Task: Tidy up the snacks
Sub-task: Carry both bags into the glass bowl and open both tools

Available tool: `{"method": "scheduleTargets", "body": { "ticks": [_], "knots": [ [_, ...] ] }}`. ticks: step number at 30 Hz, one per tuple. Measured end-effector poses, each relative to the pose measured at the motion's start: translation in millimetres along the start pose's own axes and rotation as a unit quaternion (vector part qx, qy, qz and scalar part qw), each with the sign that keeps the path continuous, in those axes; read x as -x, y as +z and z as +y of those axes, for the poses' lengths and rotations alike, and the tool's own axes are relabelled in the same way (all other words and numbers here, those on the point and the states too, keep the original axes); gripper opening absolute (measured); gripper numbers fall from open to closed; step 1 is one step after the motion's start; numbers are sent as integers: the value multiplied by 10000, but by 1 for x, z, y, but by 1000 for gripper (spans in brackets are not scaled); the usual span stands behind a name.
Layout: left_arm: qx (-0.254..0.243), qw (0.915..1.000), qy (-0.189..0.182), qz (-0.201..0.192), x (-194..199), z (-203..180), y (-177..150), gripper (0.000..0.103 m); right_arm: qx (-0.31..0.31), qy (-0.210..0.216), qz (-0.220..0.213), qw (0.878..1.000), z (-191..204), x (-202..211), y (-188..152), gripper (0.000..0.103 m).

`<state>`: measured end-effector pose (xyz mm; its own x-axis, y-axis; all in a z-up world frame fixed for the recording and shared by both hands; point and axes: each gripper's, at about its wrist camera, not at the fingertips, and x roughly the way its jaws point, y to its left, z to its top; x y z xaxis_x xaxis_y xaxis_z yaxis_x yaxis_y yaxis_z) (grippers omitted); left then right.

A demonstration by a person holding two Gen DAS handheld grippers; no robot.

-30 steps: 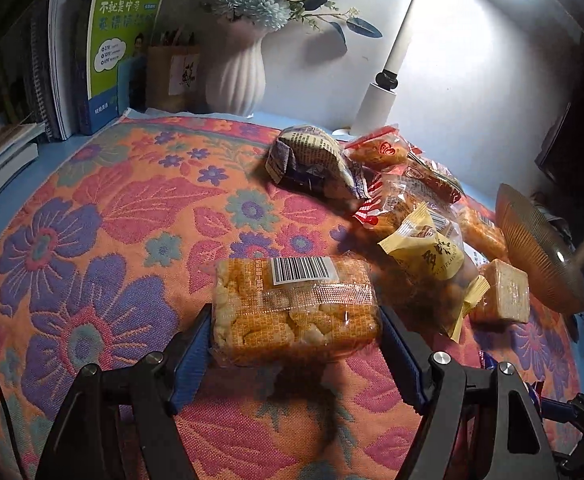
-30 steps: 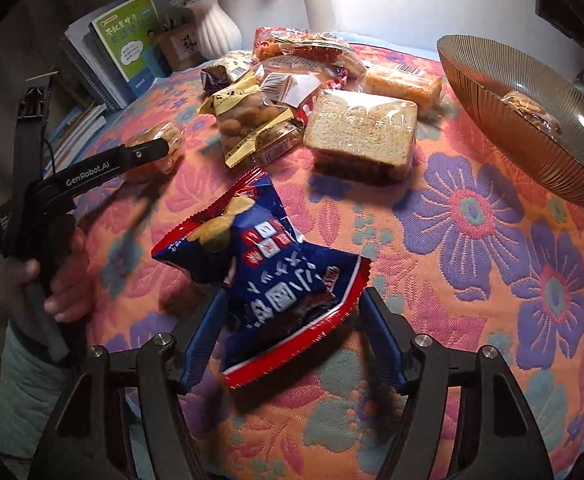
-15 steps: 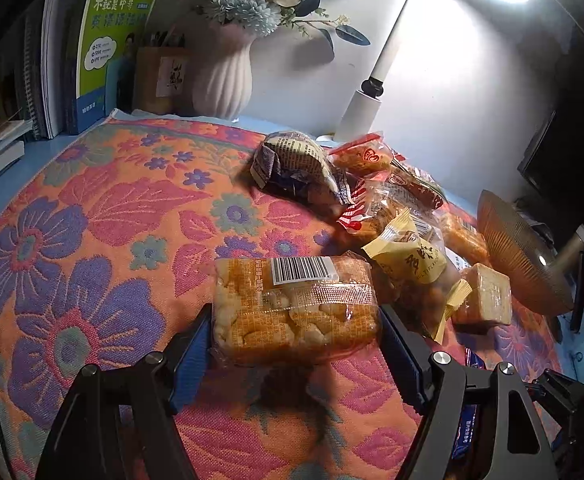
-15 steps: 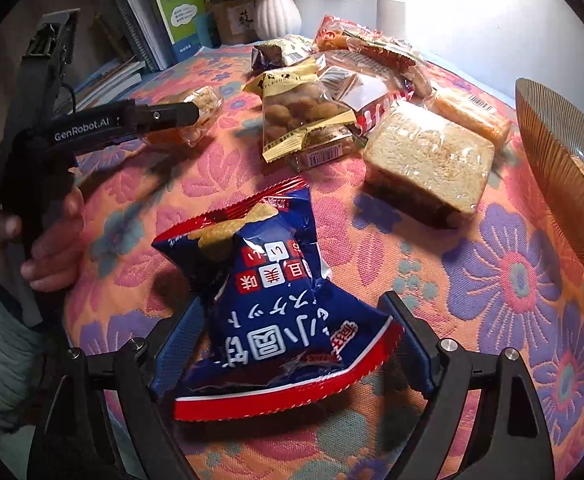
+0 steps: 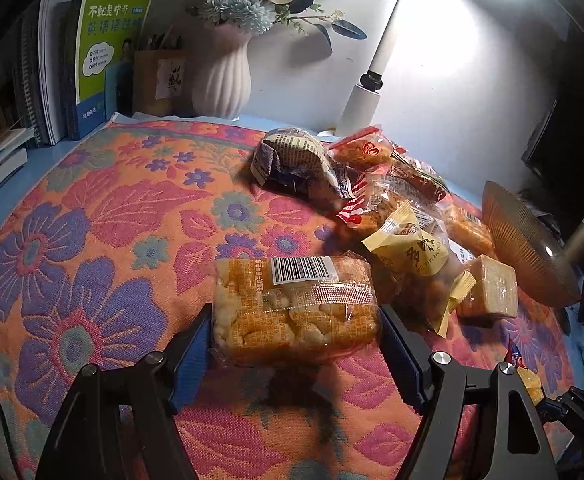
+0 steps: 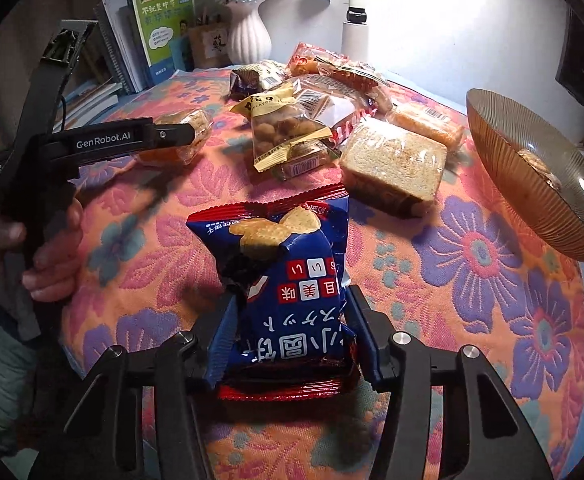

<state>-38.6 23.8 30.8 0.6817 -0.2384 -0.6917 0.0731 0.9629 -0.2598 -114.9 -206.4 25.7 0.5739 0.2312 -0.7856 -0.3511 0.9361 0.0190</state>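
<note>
An orange puffed-snack packet with a barcode label hangs just over the floral cloth, and my left gripper is shut on its two ends. The right wrist view shows that same left gripper at the left, held by a person's hand. A blue and red cracker bag stands crumpled between the blue pads of my right gripper. Its jaws are closing and the pads press into the bag's sides. A ribbed amber bowl sits at the right with one snack inside.
A heap of snacks lies at mid table: a yellow nut bag, wrapped bread and several red and orange packets. Books, a white vase and a lamp post line the back. The bowl is tilted at the right edge.
The right jaws widened, then closed in on the blue bag, squeezing it narrow and upright, and the right view rolled a little. The left gripper still holds the orange packet in place.
</note>
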Motion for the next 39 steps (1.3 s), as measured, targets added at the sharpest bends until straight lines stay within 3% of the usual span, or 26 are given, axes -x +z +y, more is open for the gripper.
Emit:
{"method": "scheduleTargets", "body": {
  "ticks": [5, 10, 14, 20, 26, 36, 38, 39],
  "knots": [
    [-59, 9998, -173, -121, 22, -20, 8, 76, -248, -131, -217, 9994, -26, 30, -5, 50],
    [-702, 9966, -224, -360, 46, -72, 30, 76, -625, -488, -537, 9954, -65, 63, 1, 50],
    [-1151, 9914, -523, -350, 49, -121, 50, 76, -992, -815, -713, 9892, -103, 86, 10, 50],
    [-1603, 9807, -1122, -57, 26, -202, 80, 76, -1490, -1294, -923, 9760, -163, 110, 30, 50],
    [-2193, 9688, -1154, -36, 3, -270, 86, 76, -1855, -1525, -980, 9658, -204, 115, 48, 50],
    [-2384, 9624, -1294, 126, -39, -316, 90, 77, -2312, -1549, -901, 9563, -242, 99, 56, 53],
    [-2464, 9612, -1242, -27, -40, -320, 91, 88, -2409, -1500, -969, 9540, -248, 97, 57, 66],
    [-2485, 9616, -1161, -81, -41, -321, 92, 91, -2461, -1487, -986, 9527, -251, 96, 58, 67]
  ]
}}
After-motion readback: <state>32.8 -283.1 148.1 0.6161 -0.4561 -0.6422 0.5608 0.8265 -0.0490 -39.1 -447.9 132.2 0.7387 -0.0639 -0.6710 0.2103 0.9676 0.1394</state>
